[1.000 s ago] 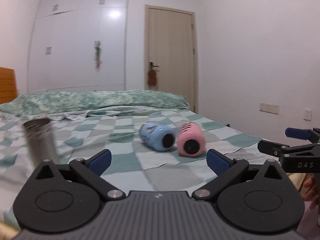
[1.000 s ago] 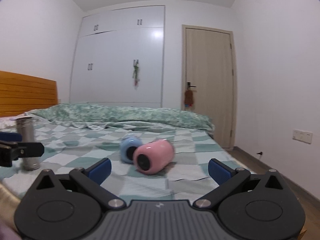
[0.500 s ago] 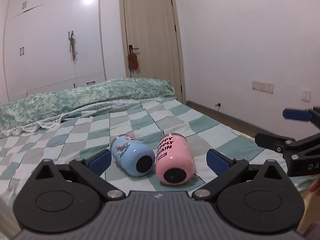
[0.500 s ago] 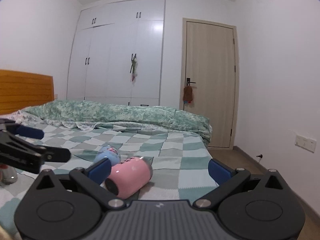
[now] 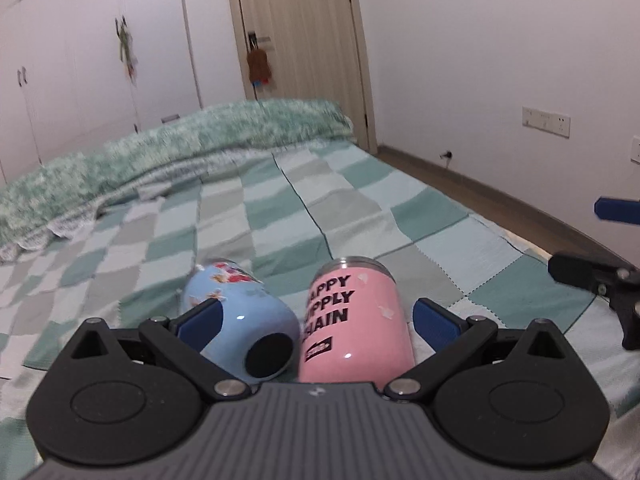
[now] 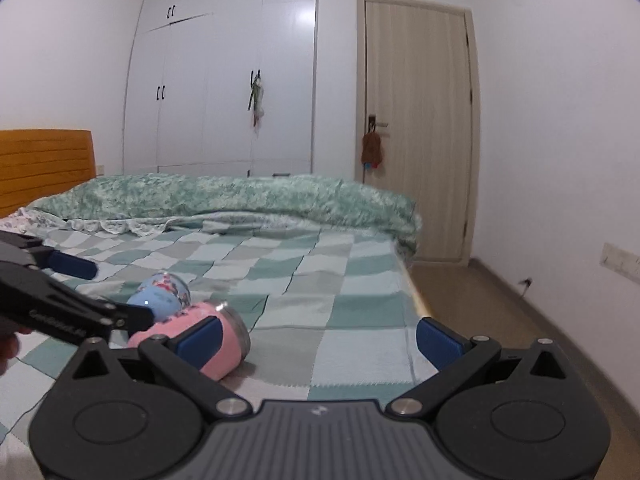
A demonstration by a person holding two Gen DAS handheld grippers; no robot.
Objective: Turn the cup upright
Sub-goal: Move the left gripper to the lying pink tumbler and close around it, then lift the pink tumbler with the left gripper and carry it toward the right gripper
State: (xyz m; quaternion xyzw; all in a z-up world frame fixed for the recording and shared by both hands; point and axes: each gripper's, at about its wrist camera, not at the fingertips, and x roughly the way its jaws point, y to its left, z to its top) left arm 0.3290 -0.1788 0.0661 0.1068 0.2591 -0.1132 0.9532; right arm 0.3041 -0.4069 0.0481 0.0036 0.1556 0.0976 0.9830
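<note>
A pink cup (image 5: 356, 328) with black lettering and a blue cup (image 5: 240, 328) lie on their sides, side by side, on the checked bedspread (image 5: 360, 208). My left gripper (image 5: 316, 320) is open, and both cups lie between its fingers, just in front of it. In the right wrist view the pink cup (image 6: 228, 340) and the blue cup (image 6: 160, 296) lie to the lower left. My right gripper (image 6: 318, 338) is open and empty, to the right of the cups. It also shows at the right edge of the left wrist view (image 5: 600, 248).
A rolled green quilt (image 6: 240, 196) lies across the far side of the bed. The bed's right edge (image 6: 416, 300) drops to a wooden floor. A door (image 6: 416, 128), white wardrobes (image 6: 224, 80) and an orange headboard (image 6: 40, 164) stand behind.
My left gripper has moved forward and swung right, so both cups now sit between its fingers. A steel flask has left its view. My right gripper has shifted right, away from the cups.
</note>
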